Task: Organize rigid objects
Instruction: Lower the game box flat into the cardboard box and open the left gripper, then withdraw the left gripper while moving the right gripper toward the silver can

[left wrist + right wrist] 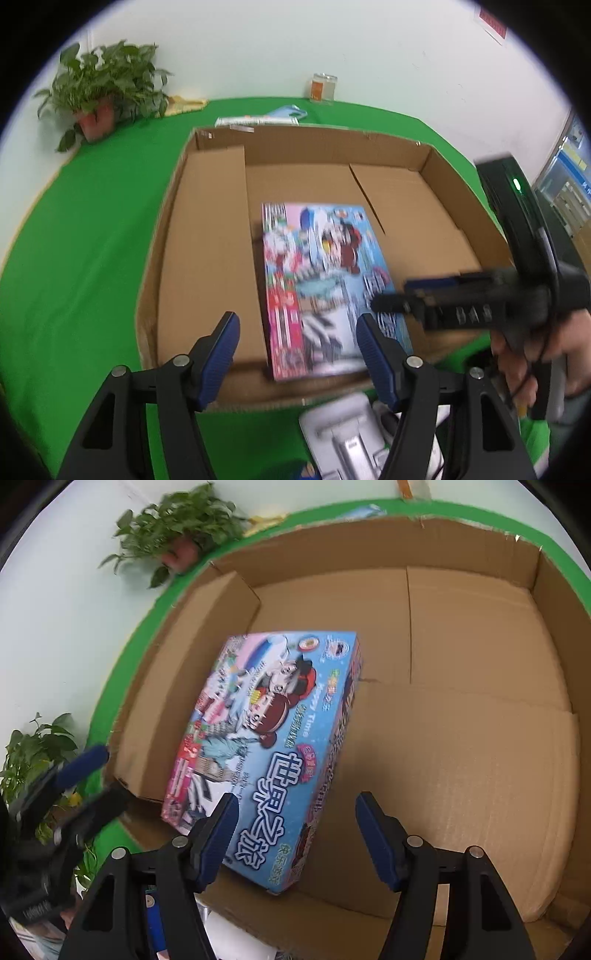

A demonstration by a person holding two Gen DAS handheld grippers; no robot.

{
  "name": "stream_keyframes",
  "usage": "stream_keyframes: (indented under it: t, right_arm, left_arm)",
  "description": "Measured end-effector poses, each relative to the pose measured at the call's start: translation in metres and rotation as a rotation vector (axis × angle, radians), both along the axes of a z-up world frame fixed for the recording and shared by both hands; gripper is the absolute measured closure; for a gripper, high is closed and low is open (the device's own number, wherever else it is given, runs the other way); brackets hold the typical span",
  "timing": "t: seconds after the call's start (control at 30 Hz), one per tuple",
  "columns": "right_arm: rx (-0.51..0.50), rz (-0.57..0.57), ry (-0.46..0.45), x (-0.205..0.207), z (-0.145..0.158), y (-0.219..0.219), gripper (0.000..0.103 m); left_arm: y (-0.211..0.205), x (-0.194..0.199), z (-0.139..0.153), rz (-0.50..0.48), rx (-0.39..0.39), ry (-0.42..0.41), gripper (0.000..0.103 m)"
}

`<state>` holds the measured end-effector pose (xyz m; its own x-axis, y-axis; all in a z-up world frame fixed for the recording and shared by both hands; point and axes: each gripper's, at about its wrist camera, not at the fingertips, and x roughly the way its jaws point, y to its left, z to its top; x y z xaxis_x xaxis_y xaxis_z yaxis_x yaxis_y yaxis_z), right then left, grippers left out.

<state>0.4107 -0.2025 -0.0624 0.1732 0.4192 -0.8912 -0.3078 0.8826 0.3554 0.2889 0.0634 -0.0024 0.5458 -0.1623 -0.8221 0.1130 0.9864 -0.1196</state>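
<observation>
Colourful blue-and-pink game box [269, 738], face up, flat on the open cardboard carton's [480, 757] floor

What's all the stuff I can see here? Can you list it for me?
Cardboard box: one, brown, open, on the green table.
Game box: one, colourful blue and pink, lying inside the cardboard box.
Potted plant: one here, green in a reddish pot, far left corner; the right wrist view shows a second.
Glass jar: one, clear with orange label, far edge.
Booklets: white and blue, behind the cardboard box.
Table: one, green cover.
Left gripper: black, blue fingers, open.
Right gripper: same, open, empty.
Hand: holding the right gripper.
</observation>
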Motion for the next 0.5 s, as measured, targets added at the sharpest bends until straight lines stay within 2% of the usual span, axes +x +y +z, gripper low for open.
stream_keyframes:
  t: [0.03,0.1,0.33,0.43,0.47,0.5]
  right_arm:
    - [-0.01,0.009,-0.007,-0.002,-0.002,0.001,0.046]
    - [-0.028,0.027,0.0,0.002,-0.008,0.011,0.062]
    - [-0.065,0.085,-0.03,0.005,-0.007,0.024,0.063]
    - [-0.053,0.085,-0.024,0.004,-0.006,0.022,0.055]
    - [-0.046,0.072,-0.021,0.001,-0.004,0.019,0.049]
    - [-0.046,0.06,-0.038,-0.003,0.0,0.018,0.038]
  left_arm:
    - [-0.001,-0.004,-0.003,-0.001,-0.011,0.007,0.039]
    - [-0.005,-0.014,-0.01,-0.025,-0.045,0.023,0.039]
    - [-0.013,-0.027,-0.019,-0.043,-0.07,0.015,0.039]
    - [-0.014,-0.027,-0.02,-0.041,-0.079,0.027,0.039]
    - [-0.015,-0.027,-0.02,-0.044,-0.075,0.031,0.039]
    - [-0.015,-0.025,-0.021,-0.045,-0.07,0.032,0.039]
